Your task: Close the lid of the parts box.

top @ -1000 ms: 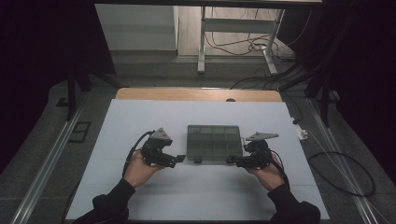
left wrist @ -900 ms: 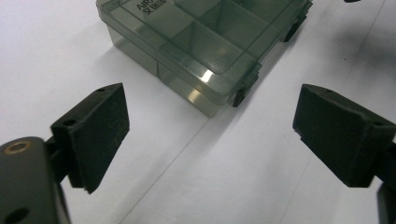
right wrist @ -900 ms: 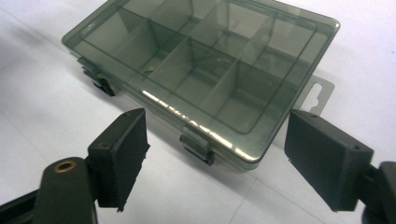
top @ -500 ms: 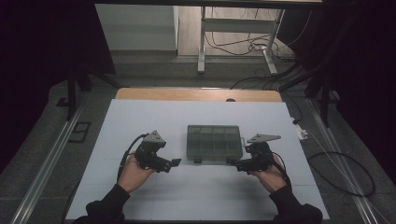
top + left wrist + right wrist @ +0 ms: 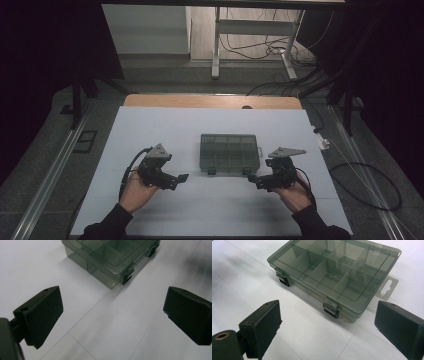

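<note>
On the white table [image 5: 150,125], near its middle, sits our smoky see-through box [image 5: 230,154] with little rooms inside. Its lid is down, and its two small clips [image 5: 331,310] face us at 6 o'clock. From the left gripper [image 5: 176,179], the box is up at about 2 o'clock. From the right gripper [image 5: 254,178], it is up at about 10 o'clock. Neither one touches the box; there is bare table between.

Both grippers have just been opening their jaws. Now they stand wide apart, and nothing is between them. In the left gripper view we see only table between the jaws, with a corner of the box [image 5: 110,260] at 12 o'clock. In the right gripper view the whole box [image 5: 334,275] lies past the jaws.

We think the job now is to come in at the box and take hold, maybe to pop the clips. To do it well, we should move slowly and keep the jaws low and flat. We should come from both sides together, so the box does not slide away. It looks light and slippery, so a hard bump could push it. If we go for a clip, one gripper should hold the box steady while the other lifts.
</note>
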